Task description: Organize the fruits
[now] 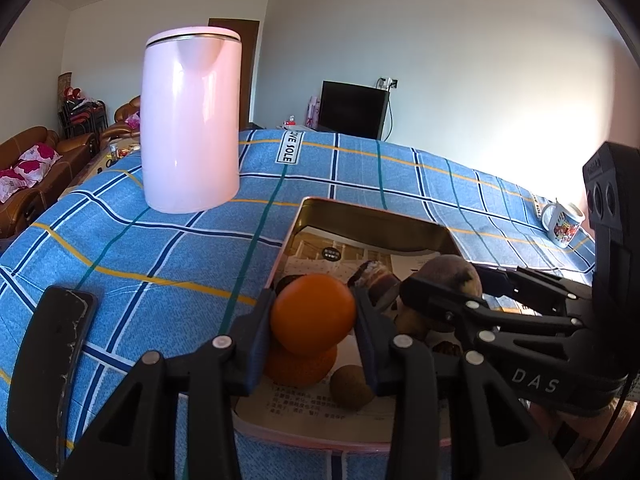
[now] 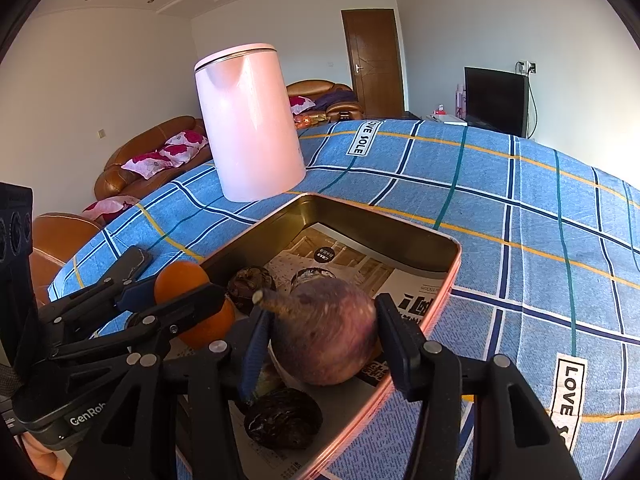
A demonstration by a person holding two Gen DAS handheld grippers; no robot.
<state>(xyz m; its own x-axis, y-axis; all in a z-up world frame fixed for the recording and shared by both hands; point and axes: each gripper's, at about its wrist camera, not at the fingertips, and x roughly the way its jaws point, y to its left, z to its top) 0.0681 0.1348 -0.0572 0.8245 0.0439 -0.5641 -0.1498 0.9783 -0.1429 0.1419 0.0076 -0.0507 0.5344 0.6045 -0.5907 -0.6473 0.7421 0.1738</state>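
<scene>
Left wrist view is showing the left gripper clamping an orange at lower centre, over the tin tray; it is probably firm, light and smooth-skinned, best pinched across its middle. Right wrist view is showing the right gripper pinching a brownish-purple fruit at lower centre above that tray, likely soft and bruisable.

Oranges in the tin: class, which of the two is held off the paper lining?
The upper orange, clamped between the left gripper's pads. The other orange lies beneath it on the tin's paper lining, free of any gripper.
</scene>
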